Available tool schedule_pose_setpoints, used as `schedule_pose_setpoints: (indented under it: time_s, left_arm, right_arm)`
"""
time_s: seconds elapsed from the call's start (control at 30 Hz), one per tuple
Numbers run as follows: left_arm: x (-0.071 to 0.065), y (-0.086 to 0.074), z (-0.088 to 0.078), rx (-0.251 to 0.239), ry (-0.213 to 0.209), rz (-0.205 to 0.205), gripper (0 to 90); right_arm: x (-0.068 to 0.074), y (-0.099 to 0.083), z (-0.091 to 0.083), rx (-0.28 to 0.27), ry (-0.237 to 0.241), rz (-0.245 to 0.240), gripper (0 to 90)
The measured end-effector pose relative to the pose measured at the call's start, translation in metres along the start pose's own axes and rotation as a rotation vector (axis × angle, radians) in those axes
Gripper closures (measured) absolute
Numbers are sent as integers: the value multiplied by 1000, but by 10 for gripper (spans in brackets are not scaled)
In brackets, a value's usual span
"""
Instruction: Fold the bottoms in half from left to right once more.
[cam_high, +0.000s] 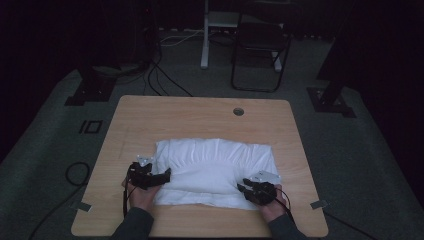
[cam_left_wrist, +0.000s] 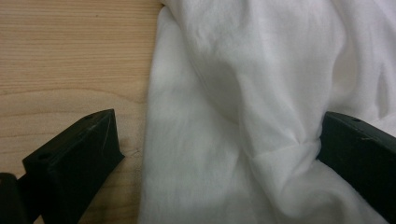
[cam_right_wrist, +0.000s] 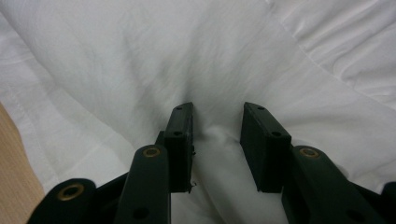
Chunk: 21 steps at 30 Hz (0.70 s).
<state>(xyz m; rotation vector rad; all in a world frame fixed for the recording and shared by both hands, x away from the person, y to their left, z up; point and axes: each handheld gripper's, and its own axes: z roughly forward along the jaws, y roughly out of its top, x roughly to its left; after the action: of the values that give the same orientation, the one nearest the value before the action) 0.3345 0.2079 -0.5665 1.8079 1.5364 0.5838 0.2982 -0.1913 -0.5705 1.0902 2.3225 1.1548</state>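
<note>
A white pillow (cam_high: 215, 172) lies on the near half of the wooden bench (cam_high: 165, 115). The left gripper (cam_high: 159, 177) sits at its left edge, fingers spread wide over the fabric — nothing pinched. The right gripper (cam_high: 245, 188) is at the pillow's near right corner, its fingers (cam_right_wrist: 181, 140) partly apart with a fold of cloth bunched between them — whether they press it I cannot tell.

Count: 1 white pillow (cam_high: 215, 170) on 1 wooden desk (cam_high: 200, 112). 2 grippers: left gripper (cam_high: 150, 176), right gripper (cam_high: 257, 189), 2 black fingers (cam_right_wrist: 180, 140) each. 2 hands, 2 dark sleeves (cam_high: 134, 225). Desk has 1 round cable hole (cam_high: 238, 111). Behind the desk: 1 folding chair (cam_high: 260, 45), 1 white stand leg (cam_high: 205, 35). 2 tape pieces (cam_high: 320, 204) on floor by near corners.
</note>
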Motion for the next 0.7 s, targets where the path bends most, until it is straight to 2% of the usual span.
schedule_pose_setpoints:
  time_s: [0.1, 0.13, 0.17, 0.2, 0.23, 0.27, 0.3, 0.33, 0.37, 0.4, 0.43, 0.47, 0.53, 0.57, 0.6, 0.63, 0.67, 0.7]
  left_arm:
    - [-5, -2, -5, -21, -60, 14, 205]
    - [-5, -2, -5, -21, -60, 14, 278]
    - [-4, -3, -6, -25, -126, 8, 408]
    - [-4, -3, -6, -25, -126, 8, 470]
    - [-3, -2, -6, -21, -165, -9, 569]
    - [-1, -2, -4, -17, -214, -41, 608]
    - [0, -2, -4, -18, -226, -49, 642]
    - [0, -2, -4, -18, -226, -49, 668]
    - [1, -2, -3, -11, -252, -67, 701]
    - [1, -2, -3, -11, -252, -67, 715]
    - [1, -2, -3, -16, -259, -67, 739]
    - [1, -2, -3, -23, -257, -62, 752]
    - [1, -2, -4, -33, -263, -63, 764]
    - [5, -1, -6, -65, -278, -78, 766]
    - [5, -1, -6, -65, -278, -78, 770]
    - [9, 2, -12, -114, -297, -108, 779]
    - [9, 2, -12, -114, -297, -108, 787]
    - [12, 7, -21, -182, -333, -150, 806]
  right_arm:
    - [3, 1, 0, 7, -9, -11, 594]
    - [3, 1, 0, 7, -9, -11, 594]
    - [5, 6, -2, 14, -6, -15, 552]
    - [5, 6, -2, 14, -6, -15, 552]
    - [7, 14, -7, -20, -10, -17, 521]
    - [8, 18, -9, -38, -9, -23, 512]
    - [10, 24, -11, -60, -11, -34, 498]
    - [10, 24, -11, -60, -11, -34, 498]
    - [16, 39, -13, -107, -6, -35, 472]
    - [16, 39, -13, -107, -6, -35, 472]
    - [22, 51, -8, -138, 1, -37, 448]
    - [25, 55, -5, -138, 2, -48, 437]
    - [29, 59, 1, -132, -3, -58, 430]
    - [35, 63, 17, -79, -7, -73, 421]
    - [35, 63, 17, -79, -7, -73, 421]
    - [40, 58, 31, -31, -38, -98, 426]
    - [41, 56, 35, -15, -42, -109, 428]
    - [42, 53, 40, -5, -50, -115, 430]
